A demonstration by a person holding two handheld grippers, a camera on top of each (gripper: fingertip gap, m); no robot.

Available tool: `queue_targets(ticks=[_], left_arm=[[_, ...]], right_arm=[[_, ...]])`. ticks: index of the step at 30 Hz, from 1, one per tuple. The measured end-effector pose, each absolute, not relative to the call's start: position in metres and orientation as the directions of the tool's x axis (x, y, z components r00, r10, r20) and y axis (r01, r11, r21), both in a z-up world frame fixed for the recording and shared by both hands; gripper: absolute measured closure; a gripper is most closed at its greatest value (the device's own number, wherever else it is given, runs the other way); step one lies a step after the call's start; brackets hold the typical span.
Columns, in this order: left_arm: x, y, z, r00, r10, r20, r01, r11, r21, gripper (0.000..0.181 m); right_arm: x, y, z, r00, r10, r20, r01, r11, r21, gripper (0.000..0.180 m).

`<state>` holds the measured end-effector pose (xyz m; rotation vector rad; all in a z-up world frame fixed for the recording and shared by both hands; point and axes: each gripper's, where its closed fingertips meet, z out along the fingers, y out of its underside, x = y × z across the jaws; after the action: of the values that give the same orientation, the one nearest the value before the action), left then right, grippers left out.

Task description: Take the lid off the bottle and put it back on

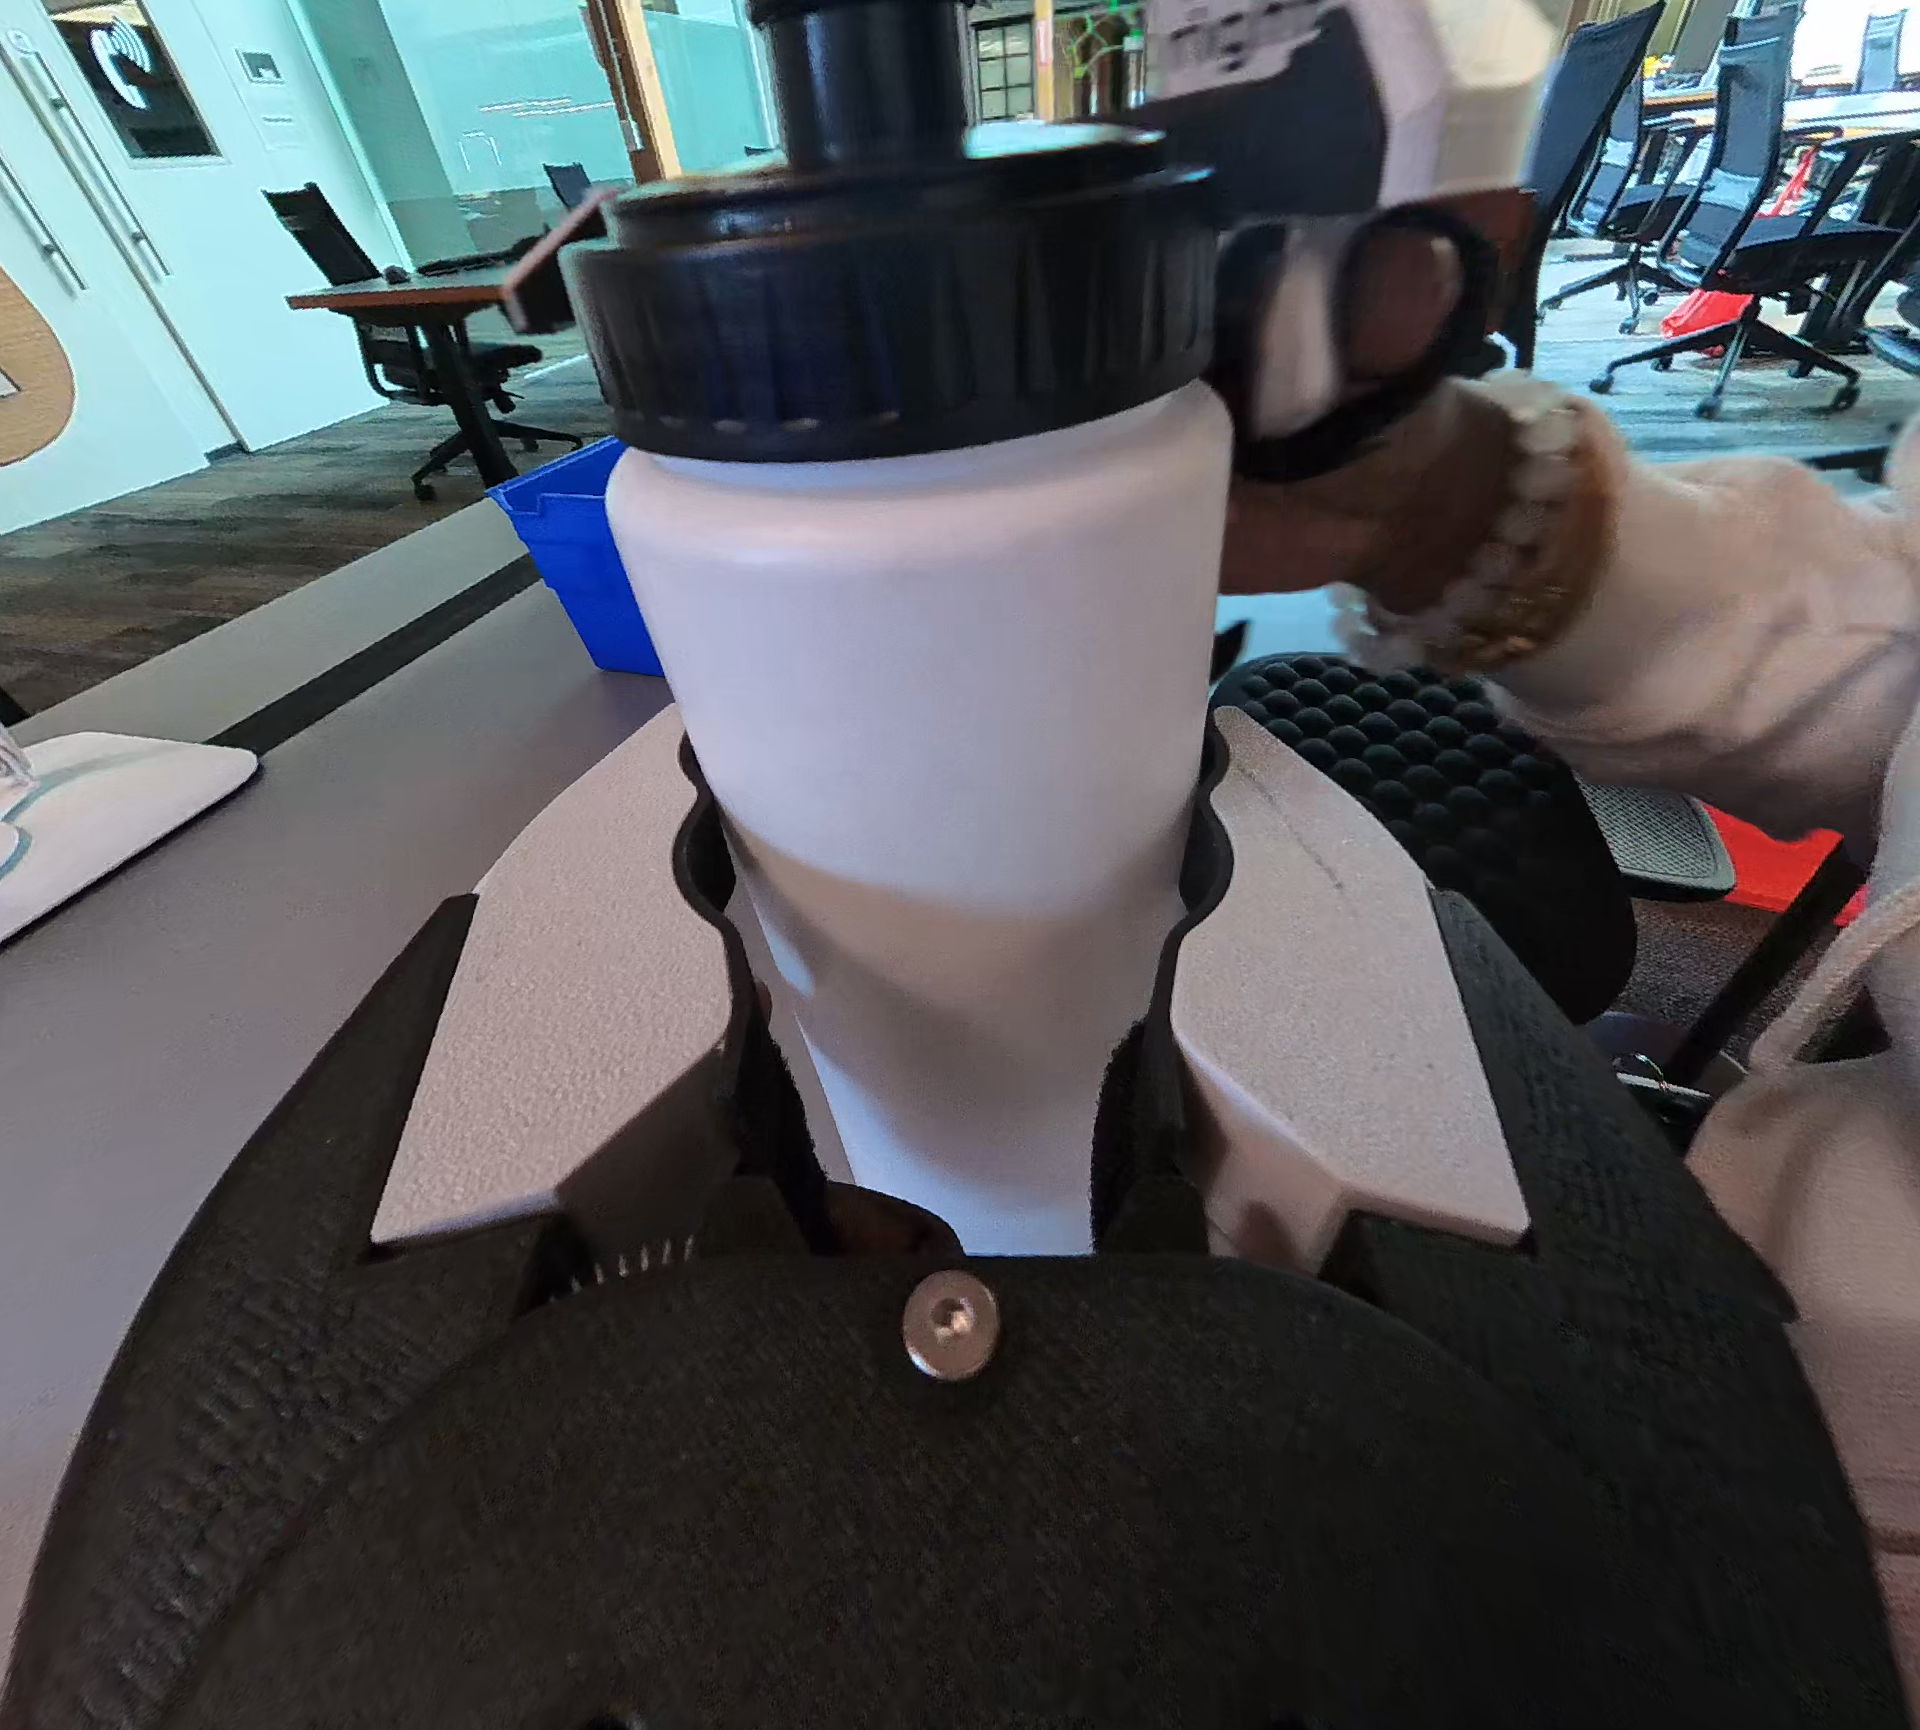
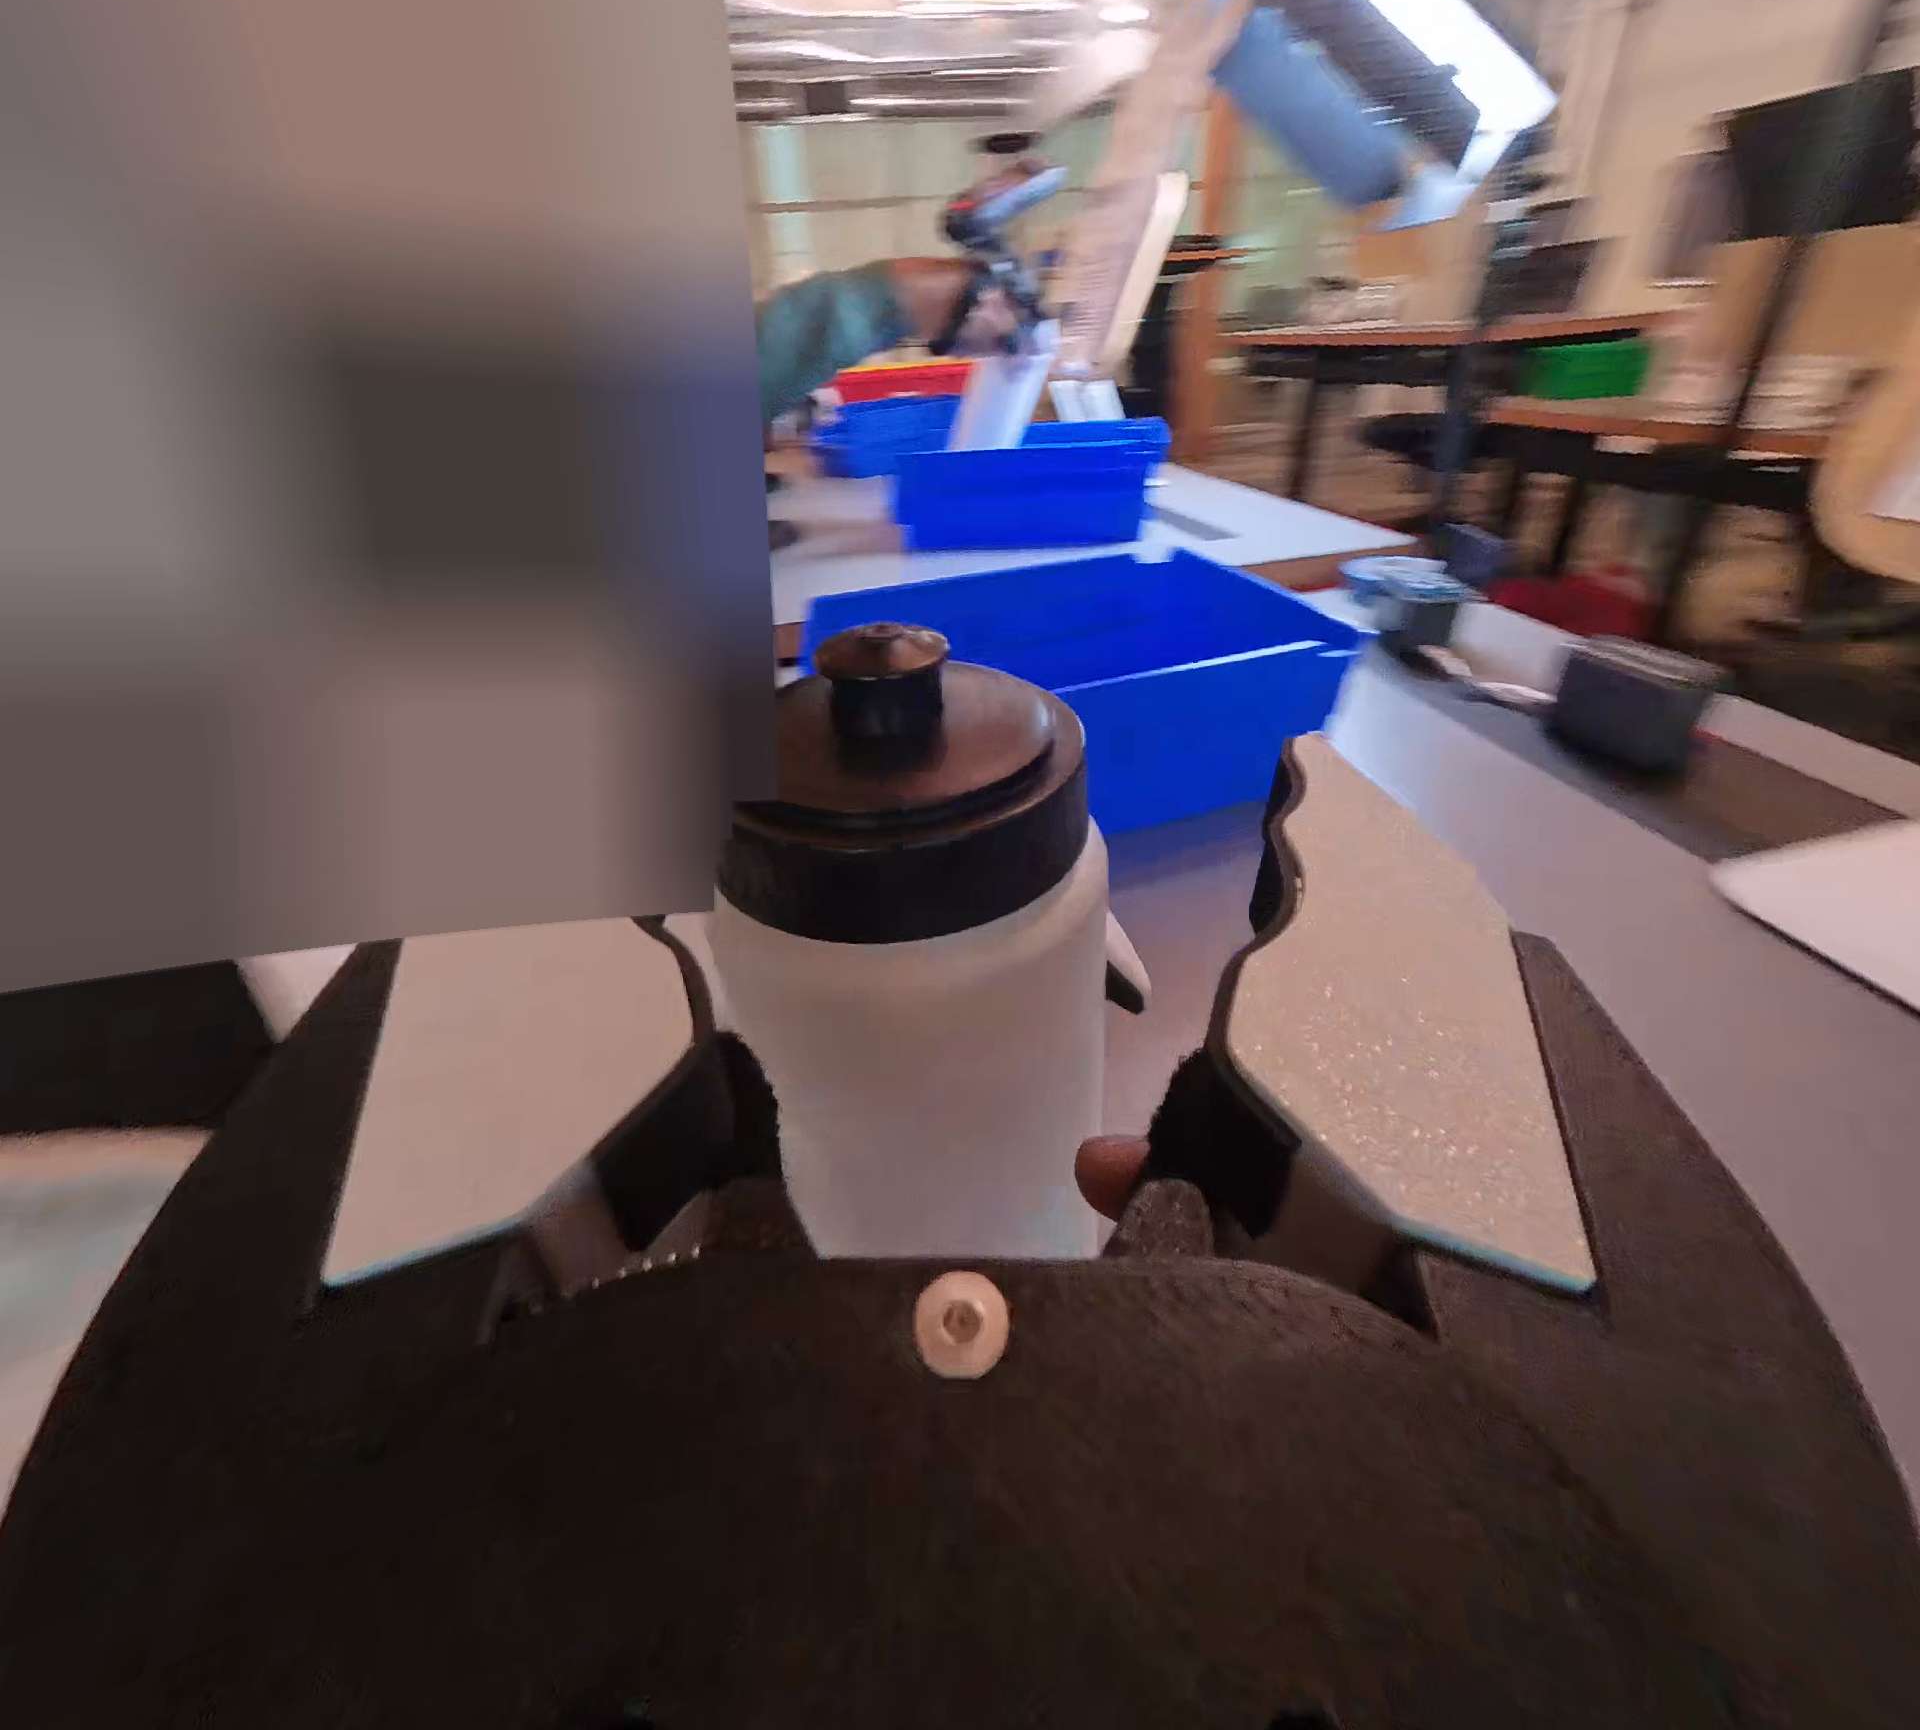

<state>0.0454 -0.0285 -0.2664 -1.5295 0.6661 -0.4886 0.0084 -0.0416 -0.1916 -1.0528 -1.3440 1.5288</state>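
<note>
Standing upright in the left tongs (image 1: 951, 807): white bottle (image 1: 914, 693), black lid (image 1: 894, 309) on top.

Pressing both left fingers (image 1: 582, 984) against the bottle's lower body, long axis vertical, spout pointing up, above the grey surface (image 1: 239, 953) with a blue bin (image 1: 571, 558) just behind. Reaching in beside the lid from the right: right tongs (image 2: 987, 870), blurred in the left view. Straddling the bottle (image 2: 914, 1057) with right fingers (image 2: 1382, 1005) spread wide, a clear gap on the right side, gripping nothing; lid (image 2: 904, 807) sitting screwed on.

Black gripper (image 1: 951, 849), silver-grey fingers (image 1: 582, 1005), cream sleeve (image 1: 1745, 641)
</note>
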Motion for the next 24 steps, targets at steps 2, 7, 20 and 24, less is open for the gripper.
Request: queue_targets(ticks=[2,7,20,24], left_arm=[[0.045,-0.028,-0.266,0.738,-0.669,-0.090,-0.118,0.003,-0.993,0.094],[0.045,-0.028,-0.266,0.743,-0.662,-0.093,-0.121,0.004,-0.993,0.094],[0.048,-0.031,-0.266,0.725,-0.683,-0.092,-0.121,0.006,-0.993,0.094],[0.047,-0.030,-0.266,0.729,-0.679,-0.089,-0.117,0.004,-0.993,0.094]], right_arm=[[0.010,-0.040,-0.189,-0.116,0.992,-0.056,-0.069,-0.065,-0.996,0.071],[0.004,-0.044,-0.192,0.174,0.984,0.036,-0.036,0.042,-0.998,0.080],[0.011,-0.065,-0.194,-0.651,0.759,0.019,-0.007,0.019,-1.000,0.102],[0.015,-0.068,-0.195,-0.818,0.574,-0.030,-0.004,-0.057,-0.998,0.102]])
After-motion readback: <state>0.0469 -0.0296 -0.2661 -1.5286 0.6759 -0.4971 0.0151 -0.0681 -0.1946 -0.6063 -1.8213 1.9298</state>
